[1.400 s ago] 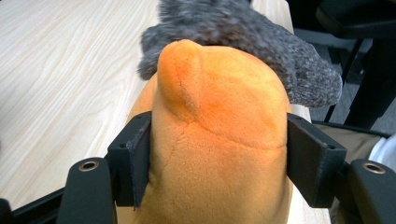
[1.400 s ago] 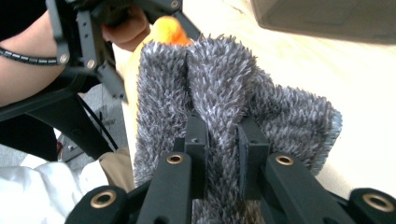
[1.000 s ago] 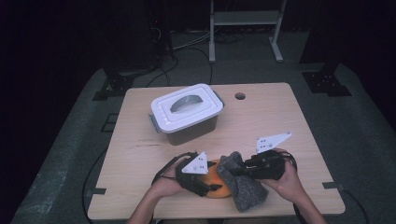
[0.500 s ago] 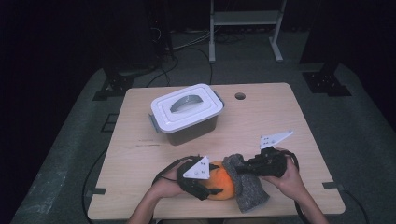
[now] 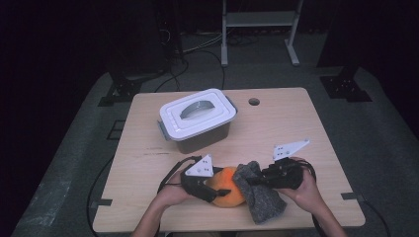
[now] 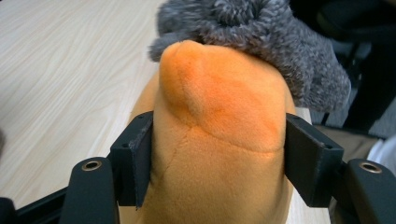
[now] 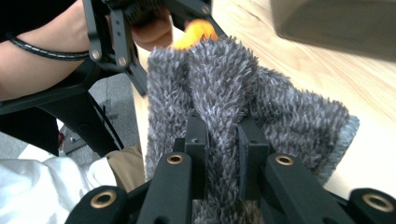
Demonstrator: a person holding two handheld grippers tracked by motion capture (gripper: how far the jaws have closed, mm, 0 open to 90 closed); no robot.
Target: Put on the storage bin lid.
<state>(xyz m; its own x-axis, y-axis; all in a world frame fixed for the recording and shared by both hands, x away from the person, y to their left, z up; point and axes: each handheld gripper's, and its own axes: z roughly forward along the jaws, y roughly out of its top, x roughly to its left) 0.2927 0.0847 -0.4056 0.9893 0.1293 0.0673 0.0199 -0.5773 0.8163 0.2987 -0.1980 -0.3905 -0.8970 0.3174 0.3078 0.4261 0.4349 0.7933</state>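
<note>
At the near edge of a light wooden table (image 5: 148, 163), a person is working two hand-held grippers against a pair of soft things. The left gripper (image 6: 217, 149) is clamping an orange plush toy (image 6: 219, 140) between its two black pads, which are pressing into the toy's flanks on either side; the jaws are standing at a middling spread, filled by the plush, and have just been closing a little further on it. In the high view the left gripper (image 5: 212, 190) is lying low over the tabletop with the orange plush toy (image 5: 228, 185) sitting on the wood at the front edge, between the two hands.

The right gripper (image 7: 222, 149) is pinching a fold of a grey fuzzy cloth (image 7: 224, 88), its jaws drawn nearly together with only the pile of the fabric between them. In the high view the right gripper (image 5: 257, 181) is pointing toward the toy, and the grey fuzzy cloth (image 5: 262, 200) is draping against the toy's right side and spreading down onto the table.

Farther back on the table a white-lidded plastic box (image 5: 196, 118) is standing, well apart from both grippers.
</note>
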